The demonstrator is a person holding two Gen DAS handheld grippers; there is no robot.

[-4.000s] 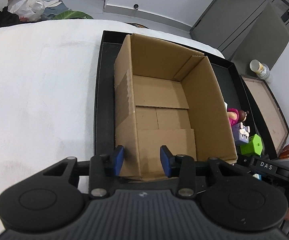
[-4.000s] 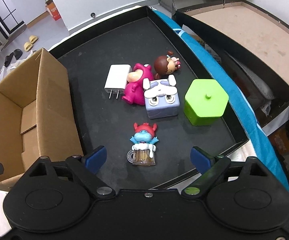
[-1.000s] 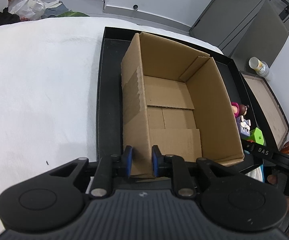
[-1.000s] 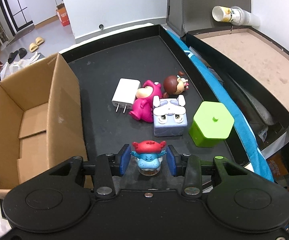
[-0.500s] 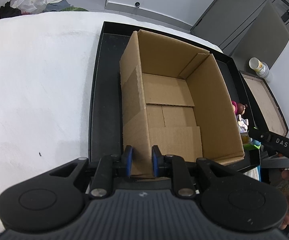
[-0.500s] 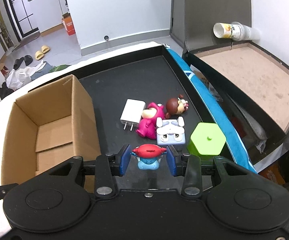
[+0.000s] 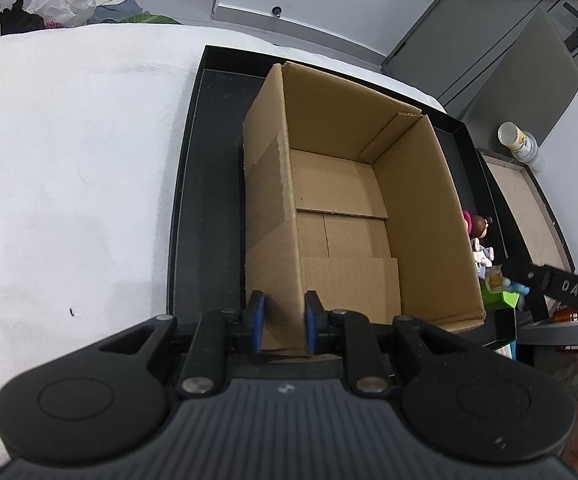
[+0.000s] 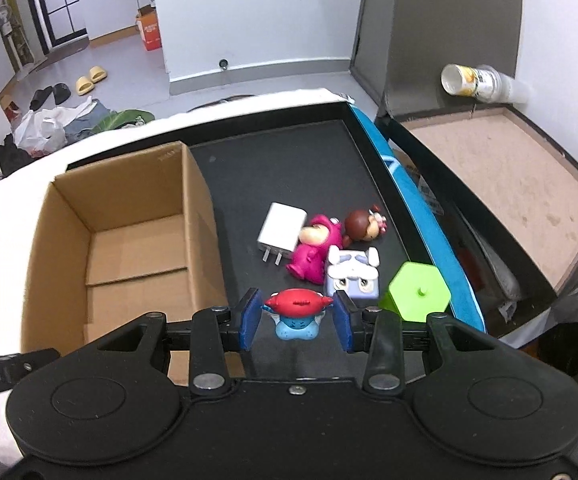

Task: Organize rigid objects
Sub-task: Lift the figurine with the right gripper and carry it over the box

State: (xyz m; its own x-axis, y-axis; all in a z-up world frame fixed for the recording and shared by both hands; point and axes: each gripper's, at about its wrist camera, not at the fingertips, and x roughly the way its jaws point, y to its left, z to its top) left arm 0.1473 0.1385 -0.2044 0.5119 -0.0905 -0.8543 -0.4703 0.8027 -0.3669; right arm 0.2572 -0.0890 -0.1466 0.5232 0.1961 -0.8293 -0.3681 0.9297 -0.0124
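Blue pads of the right gripper (image 8: 296, 322) clamp the red-capped blue figurine (image 8: 297, 312), lifted clear; left gripper (image 7: 281, 325) pinches the brown cardboard box (image 7: 353, 216) wall. Box empty at ten o'clock; five items wait on the black tray (image 8: 289, 160) at one o'clock.

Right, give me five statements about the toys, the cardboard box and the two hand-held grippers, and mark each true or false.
1. The right hand-held gripper is shut on the blue figure with the red hat. True.
2. The cardboard box already holds a toy. False: only its bare cardboard floor shows.
3. The left hand-held gripper grips the box's near wall. True.
4. The green hexagonal container lies inside the box. False: it sits on the black tray, beside the blue rim.
5. The white charger stands upright on its prongs. False: it lies flat next to the pink figure.
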